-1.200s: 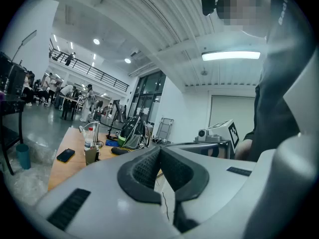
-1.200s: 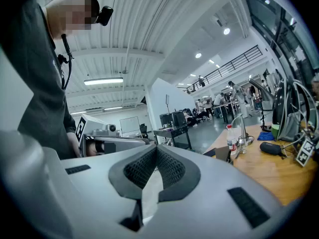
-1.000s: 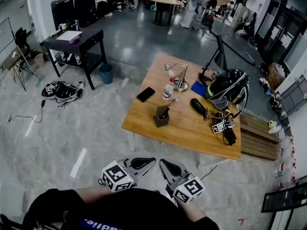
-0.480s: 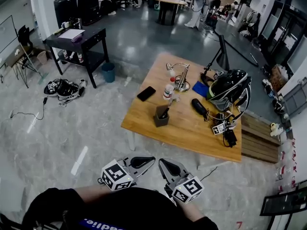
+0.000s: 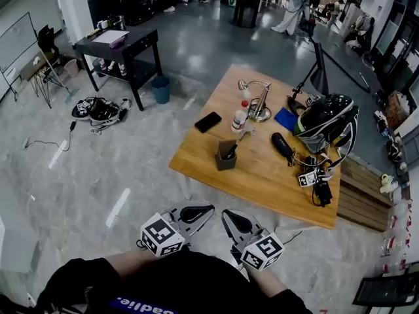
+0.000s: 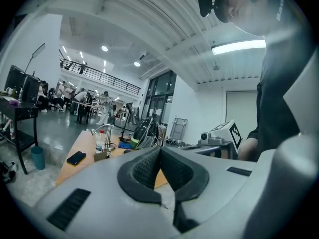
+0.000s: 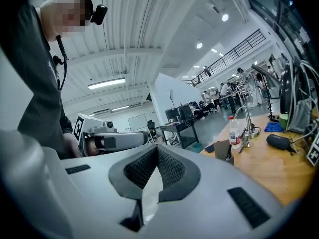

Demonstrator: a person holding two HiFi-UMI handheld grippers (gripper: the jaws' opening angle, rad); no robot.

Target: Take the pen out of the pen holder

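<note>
A dark grey pen holder (image 5: 226,156) stands near the left edge of the wooden table (image 5: 262,175), with a dark pen (image 5: 230,151) sticking out of it. Both grippers hang close to my body, over the floor and well short of the table. The left gripper (image 5: 200,211) is shut with nothing in it, and so is the right gripper (image 5: 234,221). In the left gripper view the shut gripper (image 6: 160,156) points toward the table, where the pen holder (image 6: 101,156) is small and far. The right gripper view shows its shut gripper (image 7: 156,156) and the pen holder (image 7: 223,150) beyond.
On the table are a black phone (image 5: 207,122), a plastic bottle (image 5: 239,119), a metal desk lamp (image 5: 260,103), a black case (image 5: 282,147) and a black bag with cables (image 5: 324,120). A black side table (image 5: 118,48), blue bin (image 5: 160,89) and floor cables (image 5: 98,110) lie to the left.
The view has drifted, so the table now sits slightly lower and further right. Both grippers stay shut in the same place in front of my body.
</note>
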